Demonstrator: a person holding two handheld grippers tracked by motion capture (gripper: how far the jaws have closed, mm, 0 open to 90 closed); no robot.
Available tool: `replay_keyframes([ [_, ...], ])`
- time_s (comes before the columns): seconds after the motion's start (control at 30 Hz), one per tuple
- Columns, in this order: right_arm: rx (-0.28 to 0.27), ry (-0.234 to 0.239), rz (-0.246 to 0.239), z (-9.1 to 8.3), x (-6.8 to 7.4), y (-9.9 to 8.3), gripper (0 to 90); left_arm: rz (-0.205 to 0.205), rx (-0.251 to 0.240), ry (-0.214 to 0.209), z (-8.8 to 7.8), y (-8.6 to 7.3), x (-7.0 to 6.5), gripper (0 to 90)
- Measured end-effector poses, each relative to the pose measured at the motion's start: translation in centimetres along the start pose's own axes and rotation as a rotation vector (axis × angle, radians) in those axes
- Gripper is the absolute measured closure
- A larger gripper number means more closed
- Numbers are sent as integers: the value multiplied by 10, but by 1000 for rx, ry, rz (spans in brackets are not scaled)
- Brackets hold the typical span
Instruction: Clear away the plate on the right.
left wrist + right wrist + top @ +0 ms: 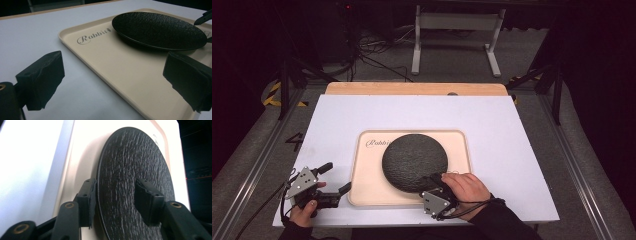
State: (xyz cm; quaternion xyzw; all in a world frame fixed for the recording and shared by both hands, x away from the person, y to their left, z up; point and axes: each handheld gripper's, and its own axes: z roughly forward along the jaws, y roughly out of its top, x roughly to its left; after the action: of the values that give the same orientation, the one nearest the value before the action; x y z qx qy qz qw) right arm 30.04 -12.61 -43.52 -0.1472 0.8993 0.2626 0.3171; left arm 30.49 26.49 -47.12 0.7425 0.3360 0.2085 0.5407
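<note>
A black textured round plate (414, 161) lies in a cream tray (362, 185) printed with the word "Rabbit", and the tray sits in the middle of a white tabletop (492, 120). The plate is the tray's only content; it rests toward the tray's centre, leaving bare cream surface on the left and along the near edge.

The right hand-held gripper (435, 186) is at the plate's near right rim, far closer to it than the other one. In the right gripper view its jaws straddle that rim, one pad (88, 197) beside the edge on the tray side, the other (146, 200) over the textured top face. They stand partly apart, with a gap showing around the rim, so the plate does not look clamped yet; whether the pads touch it I cannot tell. The plate stretches straight away from this gripper, along the line of its jaws. A closing move here would likely pinch the rim.

The left hand-held gripper (331, 177) hangs over the tabletop just off the tray's near left corner, jaws spread wide and holding nothing. From it, the plate (160, 30) lies ahead and to the right, well apart, across the open tray (100, 60) floor.
</note>
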Motion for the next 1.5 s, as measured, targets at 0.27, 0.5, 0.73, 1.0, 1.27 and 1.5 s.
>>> replay_keyframes([
  [0.27,-163,-8,243,-13,-7,-10,416,-1,-1,-2,0,0,0,43],
  [0.5,-262,-61,432,-28,-18,-25,370,-1,-1,-2,0,0,0,43],
  [0.73,-366,-88,578,-45,-27,-37,309,-6,1,-4,1,0,1,43],
  [1.0,-405,-125,691,-64,-31,-56,247,-9,3,-9,1,0,1,43],
  [1.27,-451,-137,816,-79,-34,-79,228,-10,5,-13,1,0,2,43],
  [1.5,-439,-167,853,-91,-33,-98,214,-11,6,-14,1,0,2,43],
])
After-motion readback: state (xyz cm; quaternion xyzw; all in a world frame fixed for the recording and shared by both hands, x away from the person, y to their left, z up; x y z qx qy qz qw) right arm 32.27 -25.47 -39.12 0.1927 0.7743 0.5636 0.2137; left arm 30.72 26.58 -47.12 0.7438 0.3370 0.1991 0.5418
